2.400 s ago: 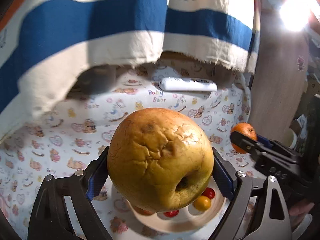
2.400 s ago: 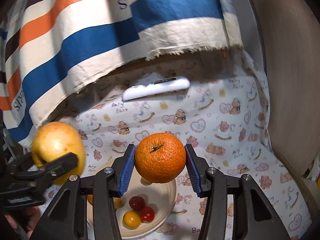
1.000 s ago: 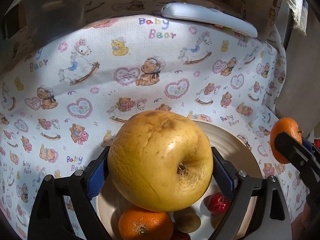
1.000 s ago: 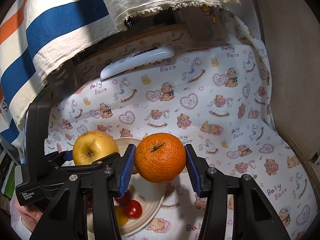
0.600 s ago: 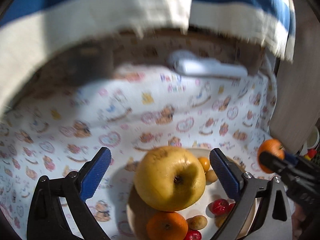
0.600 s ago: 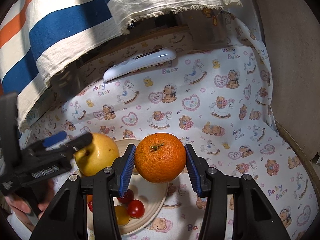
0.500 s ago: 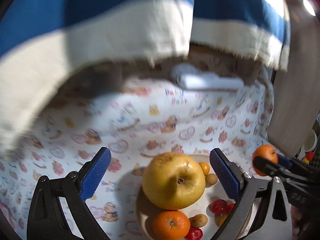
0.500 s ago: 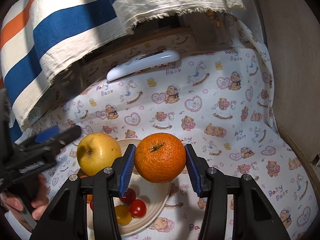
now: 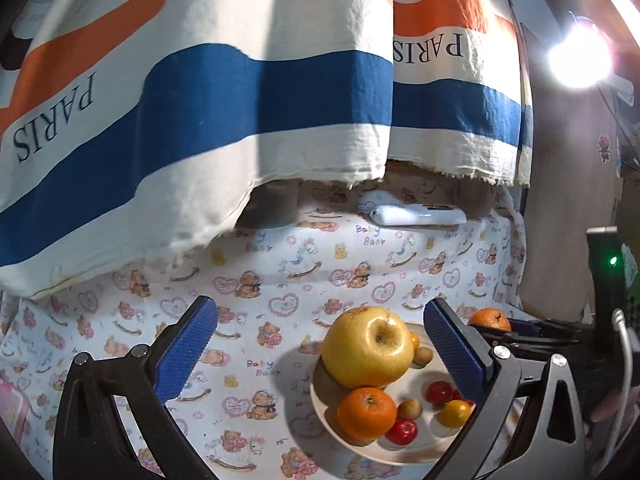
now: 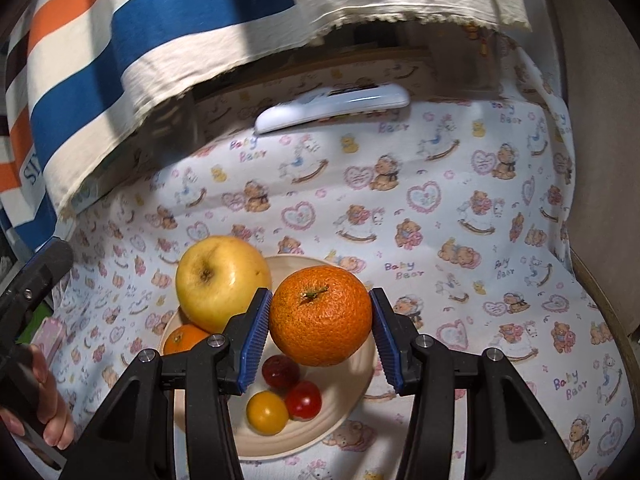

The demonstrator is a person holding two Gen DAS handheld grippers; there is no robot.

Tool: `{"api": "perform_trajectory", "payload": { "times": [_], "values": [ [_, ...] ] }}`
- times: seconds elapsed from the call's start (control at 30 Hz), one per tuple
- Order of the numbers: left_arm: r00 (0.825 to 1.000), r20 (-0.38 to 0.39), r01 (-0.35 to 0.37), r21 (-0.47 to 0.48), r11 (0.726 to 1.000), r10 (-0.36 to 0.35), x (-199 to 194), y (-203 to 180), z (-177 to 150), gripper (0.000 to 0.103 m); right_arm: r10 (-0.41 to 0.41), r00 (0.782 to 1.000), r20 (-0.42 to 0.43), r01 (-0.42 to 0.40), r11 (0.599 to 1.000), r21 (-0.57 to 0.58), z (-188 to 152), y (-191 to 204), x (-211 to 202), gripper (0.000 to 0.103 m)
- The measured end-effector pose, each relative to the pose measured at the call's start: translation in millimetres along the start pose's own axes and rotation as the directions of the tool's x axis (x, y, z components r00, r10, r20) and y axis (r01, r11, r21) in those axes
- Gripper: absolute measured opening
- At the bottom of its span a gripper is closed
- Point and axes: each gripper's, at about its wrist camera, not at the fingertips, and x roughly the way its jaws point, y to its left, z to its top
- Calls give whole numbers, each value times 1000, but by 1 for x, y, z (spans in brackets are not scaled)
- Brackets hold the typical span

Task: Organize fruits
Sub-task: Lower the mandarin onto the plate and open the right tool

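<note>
Fingers of the left gripper (image 9: 320,344) are spread wide and opening further, with nothing between the blue pads, while the right gripper (image 10: 320,338) has its fingers clamped on a big orange (image 10: 321,315), held above the plate (image 10: 348,408). Behind it all hangs a striped cloth (image 9: 224,92) in orange, cream and blue, and a teddy-bear printed cover (image 9: 256,292) is spread over the worktop. On that cover sits the cream plate, and the large yellow apple (image 9: 367,346) rests on it at the far side, free of both grippers. Just in front of the apple lies a smaller orange (image 9: 366,413), touching it. A white remote (image 9: 418,215) lies well back under the cloth's edge. Down on the plate, red tomatoes (image 10: 304,401) and a yellow tomato (image 10: 267,412) cluster together, and two little brown fruits (image 9: 409,408) sit among them.
</note>
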Motion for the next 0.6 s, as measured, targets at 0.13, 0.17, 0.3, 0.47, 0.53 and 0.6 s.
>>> {"api": "perform_trajectory", "payload": {
  "times": [0.13, 0.17, 0.3, 0.47, 0.53, 0.6],
  "values": [
    [1000, -14, -7, 12, 1000, 7, 3, 1, -12, 102, -11, 1000, -27, 10, 999, -35, -2, 7, 6, 51],
    [1000, -16, -5, 13, 1000, 5, 4, 1, -15, 102, -26, 999, -47, 24, 999, -41, -3, 7, 10, 51],
    [1000, -29, -2, 27, 1000, 2, 9, 0, -27, 102, -49, 993, -106, 47, 999, -19, -6, 0, 24, 51],
    [999, -32, -9, 21, 1000, 9, 9, 0, -30, 102, -61, 989, -133, 56, 998, -40, -8, 2, 31, 51],
    [999, -31, -13, 23, 1000, 14, 9, 0, -31, 102, -59, 988, -140, 53, 998, -43, -9, 3, 33, 51],
    [999, -40, -11, 19, 1000, 12, 10, 1, -31, 102, -64, 987, -151, 57, 997, -49, -10, 4, 35, 51]
  ]
}}
